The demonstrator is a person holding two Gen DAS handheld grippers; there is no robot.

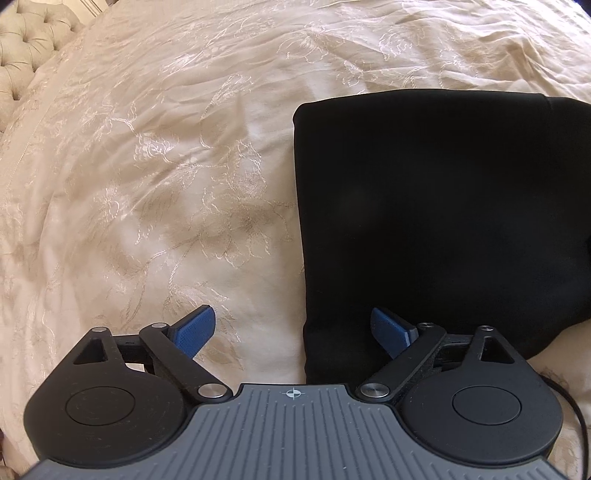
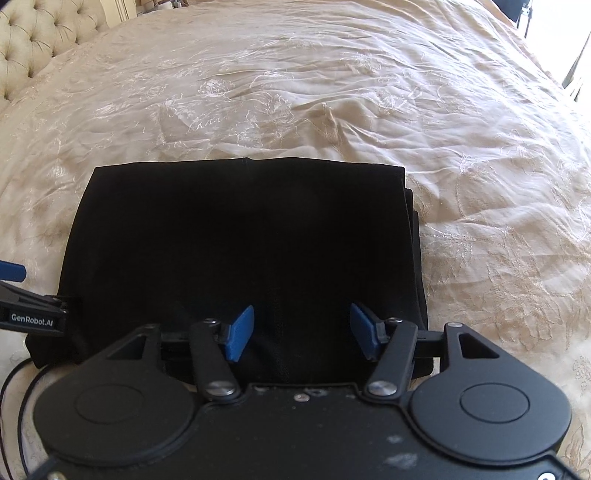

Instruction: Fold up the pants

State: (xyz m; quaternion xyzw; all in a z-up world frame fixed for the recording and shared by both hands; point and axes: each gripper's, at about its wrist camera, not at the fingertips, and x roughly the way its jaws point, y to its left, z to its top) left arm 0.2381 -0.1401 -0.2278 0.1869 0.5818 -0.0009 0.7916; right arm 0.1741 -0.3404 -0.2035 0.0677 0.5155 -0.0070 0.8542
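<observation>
There is one pair of black pants point(image 2: 240, 243), folded into a compact rectangle of several layers, lying flat on one cream embroidered bedspread point(image 2: 332, 92). One tufted headboard point(image 2: 40, 33) shows at the far left edge of the bed. Two grippers are in view, each with two blue pads.

The left gripper point(image 1: 293, 334) has its jaws spread wide, with nothing clamped between them. Its left pad point(image 1: 194, 332) sits over the bare bedspread point(image 1: 147, 184), while its right pad point(image 1: 391, 334) sits over the near left corner of the pants point(image 1: 443, 221), so the jaws straddle the left edge of the fold. Whether either pad actually touches the cloth is hard to tell from this steep angle.

The right gripper point(image 2: 303, 330) is also wide apart and empty; both its pads hang over the near edge of the folded pants, right of the middle. In its view, the left gripper point(image 2: 22, 295) pokes in from the left border (a white brand label shows on its side), just beside the left edge of the pants.

Both grippers point steeply downward at the bed, side by side along the near edge of the fold. A black cable point(image 2: 14, 398) trails near the lower left.
</observation>
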